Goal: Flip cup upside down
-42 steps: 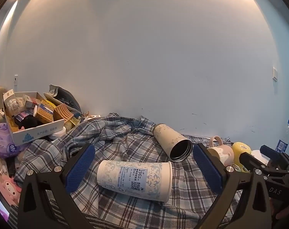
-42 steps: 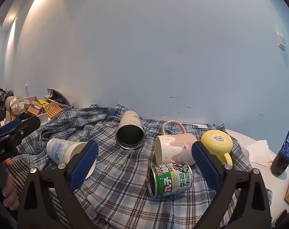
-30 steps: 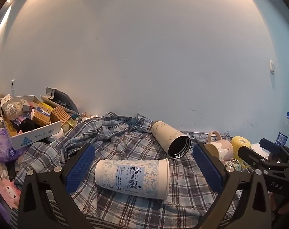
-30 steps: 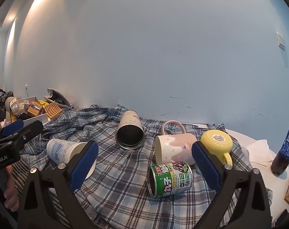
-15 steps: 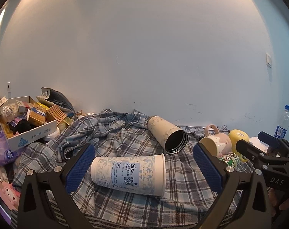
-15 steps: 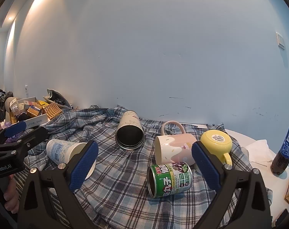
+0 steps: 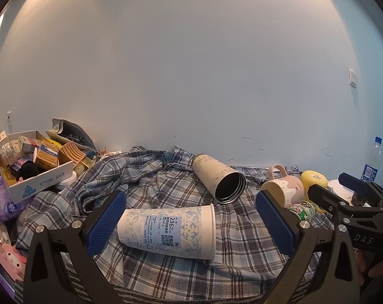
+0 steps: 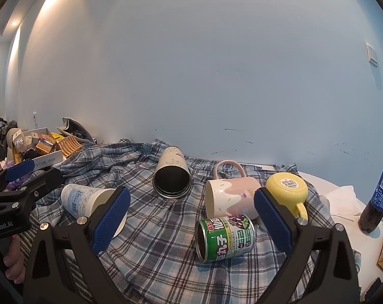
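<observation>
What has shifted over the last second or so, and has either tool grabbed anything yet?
The left tool has swung slightly left and eased toward the white patterned paper cup lying on the plaid cloth; its jaws remain open around it, not touching. The right tool stayed put, open. Nothing grasped; no object moved.

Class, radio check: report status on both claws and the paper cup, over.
Left claw open, straddling paper cup. Right claw open, empty. Cup lying sideways on plaid cloth. Nothing blocking.
</observation>
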Demonstrator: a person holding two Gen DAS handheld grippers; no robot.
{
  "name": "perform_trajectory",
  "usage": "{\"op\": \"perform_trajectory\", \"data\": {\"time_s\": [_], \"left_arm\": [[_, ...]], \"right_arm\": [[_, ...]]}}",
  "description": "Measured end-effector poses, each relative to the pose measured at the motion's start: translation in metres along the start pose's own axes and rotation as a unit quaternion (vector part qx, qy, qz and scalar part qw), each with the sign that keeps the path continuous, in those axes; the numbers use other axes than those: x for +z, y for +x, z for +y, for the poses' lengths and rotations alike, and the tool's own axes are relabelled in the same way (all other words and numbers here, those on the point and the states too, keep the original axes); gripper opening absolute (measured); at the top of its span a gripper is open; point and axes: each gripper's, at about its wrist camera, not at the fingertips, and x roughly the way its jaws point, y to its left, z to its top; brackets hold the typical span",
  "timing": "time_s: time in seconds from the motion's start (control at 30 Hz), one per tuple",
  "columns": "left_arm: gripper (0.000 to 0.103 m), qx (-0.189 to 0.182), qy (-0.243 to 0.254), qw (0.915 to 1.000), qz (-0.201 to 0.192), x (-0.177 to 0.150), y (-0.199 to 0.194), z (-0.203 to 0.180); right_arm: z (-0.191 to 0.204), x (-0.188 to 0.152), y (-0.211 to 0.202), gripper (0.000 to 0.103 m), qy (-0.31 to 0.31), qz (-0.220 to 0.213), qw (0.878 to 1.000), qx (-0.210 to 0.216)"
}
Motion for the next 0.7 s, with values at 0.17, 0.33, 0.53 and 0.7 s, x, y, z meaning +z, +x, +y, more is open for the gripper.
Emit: {"op": "perform_trajectory", "data": {"time_s": [0.17,0.33,0.53,0.7], "left_arm": [[0.103,0.000,-0.003,1.0000,0.000,0.0005,0.0003,0.0012],[0.103,0.000,0.006,1.0000,-0.001,0.0007,0.0006,-0.0014],[0.103,0.000,0.007,1.0000,-0.003,0.0000,-0.0001,-0.0025],[0.103,-0.002,0.005,1.0000,-0.001,0.0001,-0.0008,-0.0014]], "right_arm": [[0.0003,-0.0002,0.0000,0.098,0.000,0.000,1.000,0.000],[0.0001,-0.0002,0.0004,0.098,0.000,0.001,1.000,-0.001],[0.0004,-0.0016,0.0004,0.098,-0.001,0.002,1.000,-0.001],[0.0003,-0.0016,0.0005,0.098,-0.001,0.002,1.000,-0.001]]}}
